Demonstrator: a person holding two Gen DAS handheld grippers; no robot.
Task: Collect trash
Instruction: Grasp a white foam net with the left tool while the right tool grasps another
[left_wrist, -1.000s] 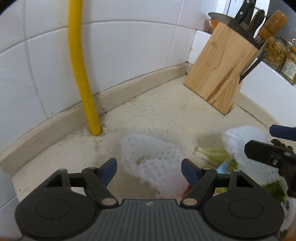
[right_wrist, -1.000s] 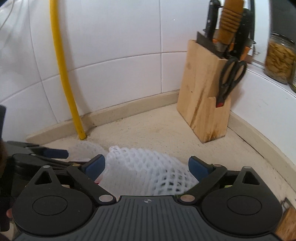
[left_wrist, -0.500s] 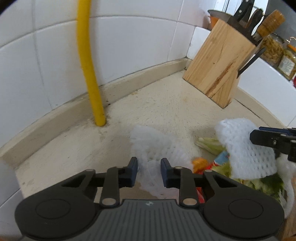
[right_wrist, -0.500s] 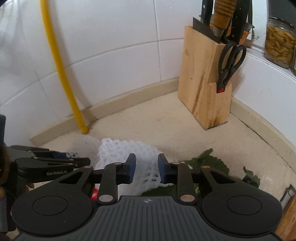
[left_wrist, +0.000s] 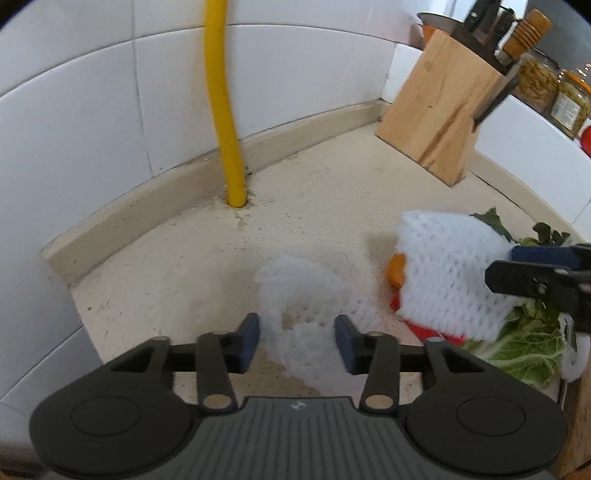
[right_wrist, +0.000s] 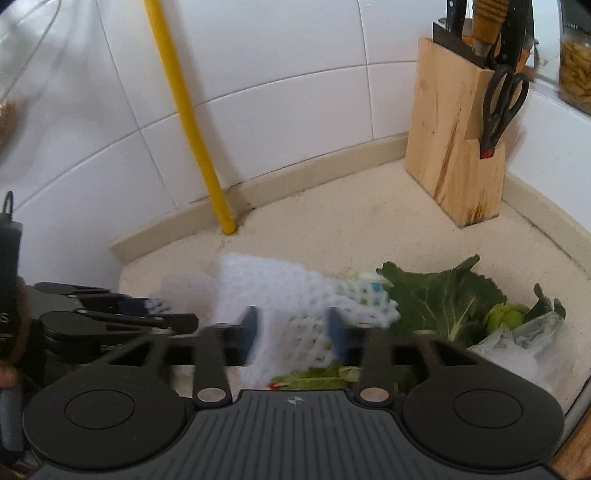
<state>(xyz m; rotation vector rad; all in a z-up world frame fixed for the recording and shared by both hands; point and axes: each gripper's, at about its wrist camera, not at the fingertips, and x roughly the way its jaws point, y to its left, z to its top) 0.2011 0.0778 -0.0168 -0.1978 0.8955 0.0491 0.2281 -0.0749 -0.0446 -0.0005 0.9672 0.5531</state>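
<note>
- The left gripper has just reopened its jaws; a white foam net sits between them on the bench, unpinched.
- The right gripper likewise reopened around the second foam net, beside the green leaves.
- Both grips look released; each net probably needs regrasping.

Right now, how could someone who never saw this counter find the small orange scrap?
Start at the yellow pipe meeting the beige counter, then look right to the white foam net sleeve. The small orange scrap peeks out at its left edge, above a red wrapper; nothing else nearby is orange.
</note>
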